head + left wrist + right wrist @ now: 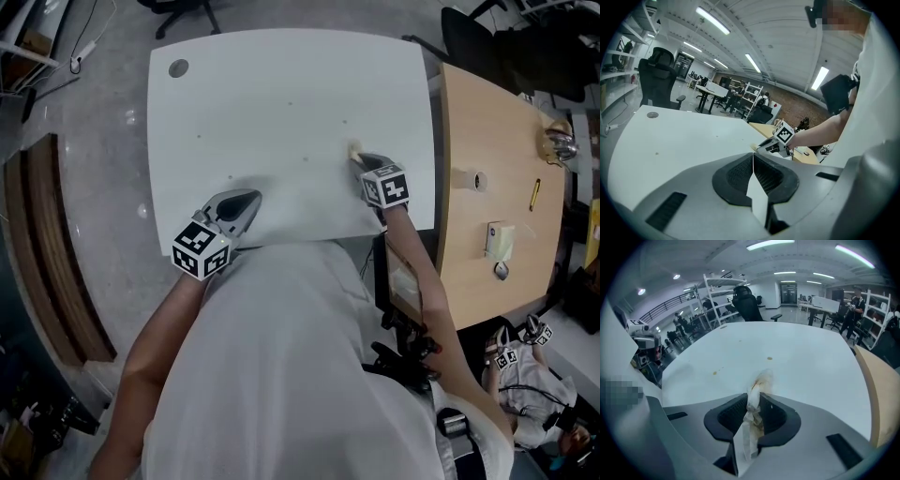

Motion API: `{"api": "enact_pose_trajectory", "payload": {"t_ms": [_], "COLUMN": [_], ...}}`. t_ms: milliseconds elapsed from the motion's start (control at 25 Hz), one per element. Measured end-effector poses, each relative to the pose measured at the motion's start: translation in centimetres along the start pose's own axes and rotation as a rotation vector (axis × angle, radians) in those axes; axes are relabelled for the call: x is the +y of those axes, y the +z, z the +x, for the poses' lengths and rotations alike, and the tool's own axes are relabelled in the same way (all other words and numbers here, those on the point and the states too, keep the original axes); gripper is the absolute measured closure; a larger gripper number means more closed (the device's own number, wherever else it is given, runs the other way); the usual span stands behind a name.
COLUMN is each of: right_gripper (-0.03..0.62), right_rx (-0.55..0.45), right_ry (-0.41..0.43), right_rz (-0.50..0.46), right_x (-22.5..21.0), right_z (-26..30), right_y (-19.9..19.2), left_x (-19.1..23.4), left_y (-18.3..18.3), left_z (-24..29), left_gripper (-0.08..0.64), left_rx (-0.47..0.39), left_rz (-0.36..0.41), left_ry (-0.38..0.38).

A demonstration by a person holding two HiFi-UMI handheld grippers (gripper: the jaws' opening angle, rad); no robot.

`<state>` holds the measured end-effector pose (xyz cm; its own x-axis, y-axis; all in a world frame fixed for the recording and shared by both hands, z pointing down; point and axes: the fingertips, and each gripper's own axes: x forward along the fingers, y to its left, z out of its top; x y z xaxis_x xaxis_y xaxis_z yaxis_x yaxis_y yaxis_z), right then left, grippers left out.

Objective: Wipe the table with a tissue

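The right gripper (757, 399) is clamped on a crumpled tissue (761, 380). The tissue is brown-stained and its free end pokes past the tips, probably so paper rather than plastic meets the white desk (806, 357). Small brownish spots (769, 358) lie just ahead, likely the next targets. The left gripper (753, 159) is pressed together on nothing, parked by the desk's near edge — out of the wiping path, it seems.

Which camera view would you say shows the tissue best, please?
The right gripper view: the stained tissue sits close up, pinched between the right gripper's fingers. The head view shows only its small tip; the left gripper view, a distant sliver.
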<state>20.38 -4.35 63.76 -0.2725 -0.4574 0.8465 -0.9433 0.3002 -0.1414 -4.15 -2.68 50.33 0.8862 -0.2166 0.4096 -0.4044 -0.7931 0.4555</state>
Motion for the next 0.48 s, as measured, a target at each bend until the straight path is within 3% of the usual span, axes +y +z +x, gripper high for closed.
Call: {"api": "enact_pose_trajectory", "payload": {"t_ms": [120, 240, 360, 480], "right_gripper": [0.508, 0.508, 0.508, 0.508], "right_rx": [-0.045, -0.216, -0.351, -0.415], "right_ry": [0.052, 0.072, 0.060, 0.024], "right_rz": [0.094, 0.292, 0.461, 0.534], "right_x": [1.6, 2.1, 1.4, 0.2], "right_z": [-0.2, -1.9, -3.7, -5.1], "right_y": [0.3, 2.1, 3.1, 3.4], "left_x": [0.5, 1.0, 1.8, 2.4], "left_y": [0.1, 0.2, -0.1, -0.3], "left_z": [-0.8, -2.0, -3.0, -3.7], "left_gripper": [0.552, 0.552, 0.552, 0.552], "left_rx": [-0.008, -0.015, -0.017, -0.021], "left_rz": [0.006, 0.011, 0.014, 0.017], "left_ry": [-0.019, -0.033, -0.042, -0.043]}}
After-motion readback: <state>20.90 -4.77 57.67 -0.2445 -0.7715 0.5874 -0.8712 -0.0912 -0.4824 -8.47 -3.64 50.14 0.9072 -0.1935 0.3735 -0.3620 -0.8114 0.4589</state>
